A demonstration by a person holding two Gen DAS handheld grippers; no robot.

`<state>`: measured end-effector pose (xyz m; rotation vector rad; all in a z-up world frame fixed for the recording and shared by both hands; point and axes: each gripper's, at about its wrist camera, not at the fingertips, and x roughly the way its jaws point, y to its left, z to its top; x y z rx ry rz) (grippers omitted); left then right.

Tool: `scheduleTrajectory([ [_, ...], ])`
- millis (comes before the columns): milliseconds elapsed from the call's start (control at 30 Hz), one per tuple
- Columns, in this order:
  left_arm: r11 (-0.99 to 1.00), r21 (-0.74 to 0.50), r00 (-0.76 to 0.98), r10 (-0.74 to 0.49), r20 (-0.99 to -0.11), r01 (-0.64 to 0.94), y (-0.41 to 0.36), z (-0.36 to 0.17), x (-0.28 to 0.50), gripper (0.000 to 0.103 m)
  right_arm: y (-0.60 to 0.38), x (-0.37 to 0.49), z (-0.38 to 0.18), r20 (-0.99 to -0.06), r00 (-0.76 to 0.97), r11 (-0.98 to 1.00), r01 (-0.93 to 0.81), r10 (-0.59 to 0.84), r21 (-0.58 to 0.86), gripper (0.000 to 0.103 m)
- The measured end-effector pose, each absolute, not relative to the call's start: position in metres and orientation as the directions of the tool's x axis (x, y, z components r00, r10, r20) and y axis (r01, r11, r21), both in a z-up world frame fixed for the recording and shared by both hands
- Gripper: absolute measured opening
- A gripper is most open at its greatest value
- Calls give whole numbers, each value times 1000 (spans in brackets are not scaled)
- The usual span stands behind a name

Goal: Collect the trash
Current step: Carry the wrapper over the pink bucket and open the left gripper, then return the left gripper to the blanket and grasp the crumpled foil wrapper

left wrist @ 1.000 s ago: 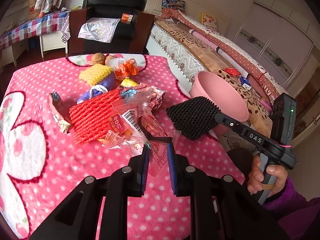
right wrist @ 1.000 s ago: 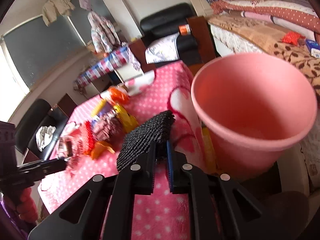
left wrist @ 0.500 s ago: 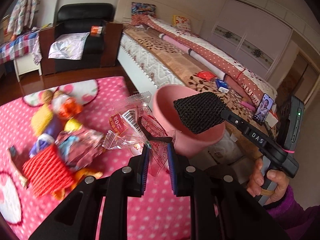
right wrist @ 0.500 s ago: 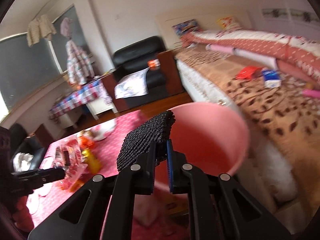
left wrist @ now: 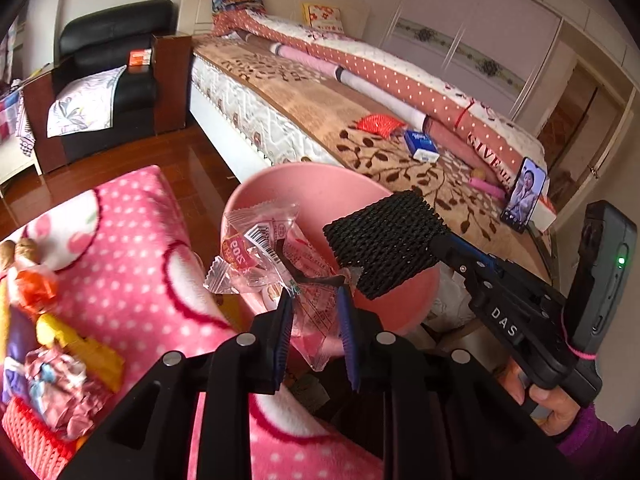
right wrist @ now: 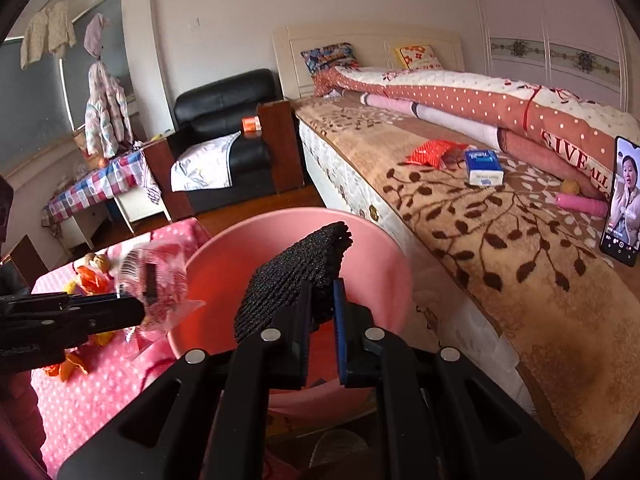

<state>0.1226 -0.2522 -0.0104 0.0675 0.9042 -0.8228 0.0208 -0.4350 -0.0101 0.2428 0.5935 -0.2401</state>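
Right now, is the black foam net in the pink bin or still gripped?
Still gripped: the right gripper pinches the black foam net above the pink bin.

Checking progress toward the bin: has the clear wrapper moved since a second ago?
Yes. The clear wrapper, between the left gripper's just-opening jaws, went from over the table to the pink bin's mouth.

A bed (right wrist: 500,248) fills the right side, under a brown leaf-print blanket (right wrist: 520,280). On it lie a red packet (right wrist: 434,153), a blue tissue pack (right wrist: 484,167) just right of it, and a pink tube (right wrist: 580,203) farther right. A phone (right wrist: 624,202) stands upright at the right edge, its screen lit. A rolled dotted quilt (right wrist: 460,100) runs along the bed's far side, two pillows (right wrist: 328,56) at the headboard. A black armchair (right wrist: 224,120) sits far left with a pale cushion (right wrist: 204,166). A white wardrobe (right wrist: 548,28) stands far right.
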Motion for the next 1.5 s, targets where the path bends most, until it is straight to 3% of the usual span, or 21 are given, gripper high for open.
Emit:
scheduleTrajectory([
  [100, 700, -284, 331, -604, -725, 655, -259, -16, 127, 39, -437, 23, -13, -588, 799, 944, 278, -125, 177, 12],
  [167, 700, -289, 331, -607, -722, 653, -258, -17, 129, 43, -437, 26, -15, -597, 795, 943, 273, -111, 189, 15],
  [433, 722, -271, 383, -601, -701, 637, -242, -6, 129, 47, -436, 28, -14, -601, 796, 938, 259, -72, 232, 36],
  [800, 829, -132, 560, -475, -679, 543, -190, 4, 109, 51, -386, 25, -11, -618, 785, 943, 164, 54, 291, 36],
  [1067, 908, -116, 631, -367, -684, 402, -118, -1, 93, 51, -337, 27, -17, -631, 752, 927, 72, 192, 367, 36],
  [1500, 979, -103, 694, -196, -692, 174, -15, -11, 68, 51, -284, 35, -24, -657, 702, 939, -49, 275, 340, 36],
])
